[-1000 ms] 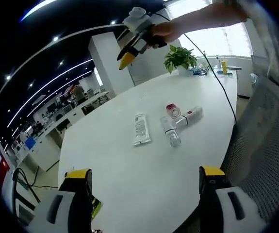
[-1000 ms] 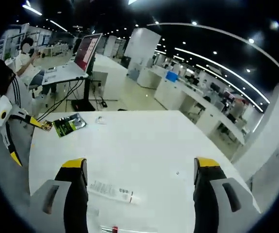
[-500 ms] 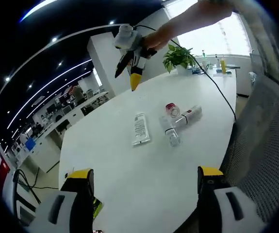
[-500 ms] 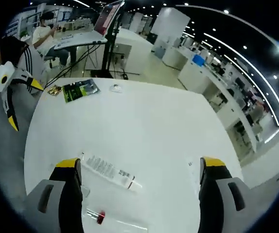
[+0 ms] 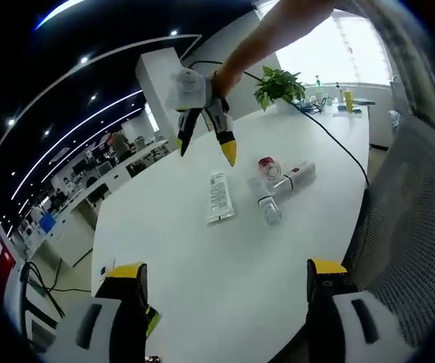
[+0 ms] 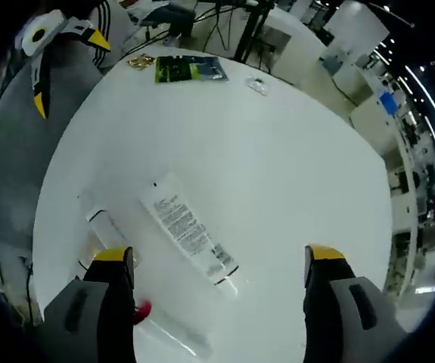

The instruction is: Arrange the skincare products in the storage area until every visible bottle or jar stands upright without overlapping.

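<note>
Several skincare products lie flat on the white table (image 5: pixel 202 272). A white tube (image 5: pixel 219 198) lies leftmost, with a clear bottle (image 5: pixel 265 204), a red-capped jar (image 5: pixel 268 166) and a white bottle (image 5: pixel 296 175) close together to its right. My right gripper (image 5: pixel 206 149) hangs open above the tube. Looking down from it, the tube (image 6: pixel 191 234) lies between its open fingers (image 6: pixel 219 261), with the clear bottle (image 6: pixel 104 227) and the red cap (image 6: pixel 141 310) to the left. My left gripper (image 5: pixel 225 272) is open and holds nothing, well short of the products. It also appears far off (image 6: pixel 69 73).
A grey mesh chair back (image 5: pixel 406 219) stands close on the right. A potted plant (image 5: pixel 278 87) and small bottles sit at the table's far side, with a black cable across it. A green leaflet (image 6: pixel 191 69) and a small wrapper (image 6: pixel 256 85) lie near the table edge.
The right gripper has come down and tipped from high above the table to just over the white tube, jaws open. The left gripper has hardly moved. The products lie as before.
</note>
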The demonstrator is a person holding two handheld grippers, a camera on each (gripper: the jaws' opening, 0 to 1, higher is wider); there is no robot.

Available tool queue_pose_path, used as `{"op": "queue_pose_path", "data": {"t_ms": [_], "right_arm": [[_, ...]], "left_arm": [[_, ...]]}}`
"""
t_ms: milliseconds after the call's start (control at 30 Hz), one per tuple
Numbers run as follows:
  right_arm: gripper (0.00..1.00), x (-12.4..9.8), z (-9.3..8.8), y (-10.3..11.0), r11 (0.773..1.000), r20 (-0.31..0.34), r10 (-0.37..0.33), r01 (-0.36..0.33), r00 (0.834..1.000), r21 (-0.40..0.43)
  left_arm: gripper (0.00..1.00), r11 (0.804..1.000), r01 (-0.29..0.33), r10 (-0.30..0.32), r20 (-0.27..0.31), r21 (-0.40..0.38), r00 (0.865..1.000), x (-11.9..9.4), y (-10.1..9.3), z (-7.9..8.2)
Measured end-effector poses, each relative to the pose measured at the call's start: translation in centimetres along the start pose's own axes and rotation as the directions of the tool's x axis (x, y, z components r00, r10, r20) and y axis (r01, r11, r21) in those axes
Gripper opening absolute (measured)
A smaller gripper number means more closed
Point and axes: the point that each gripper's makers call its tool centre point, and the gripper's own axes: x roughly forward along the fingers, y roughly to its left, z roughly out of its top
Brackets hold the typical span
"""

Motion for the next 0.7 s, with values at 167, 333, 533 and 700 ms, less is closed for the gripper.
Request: {"op": "queue_pose_path", "data": {"t_ms": [167, 333, 533, 700], "right_arm": [[0.85, 2.0, 0.8, 1.2, 0.987, -0.054, 0.049, -0.057, 0.997, -0.148], [0.81, 3.6, 1.1, 2.3, 0.977, -0.069, 0.109, -0.120, 0.992, -0.176], [0.76, 5.5, -1.2, 2.7, 0.954, -0.177, 0.134, -0.176, 0.975, -0.244], [0.72, 6.3, -2.7, 2.7, 0.939, -0.225, 0.134, -0.196, 0.965, -0.281]], "left_arm": [[0.87, 1.000, -0.001, 0.001, -0.004, -0.003, 1.000, 0.0, 0.1, -0.1], [0.86, 1.000, -0.002, 0.002, -0.004, 0.000, 1.000, 0.0, 0.1, -0.1], [0.85, 1.000, 0.002, -0.002, -0.004, -0.001, 1.000, 0.0, 0.0, -0.1], [0.84, 1.000, 0.001, -0.001, -0.011, 0.000, 1.000, 0.0, 0.0, -0.2]]}}
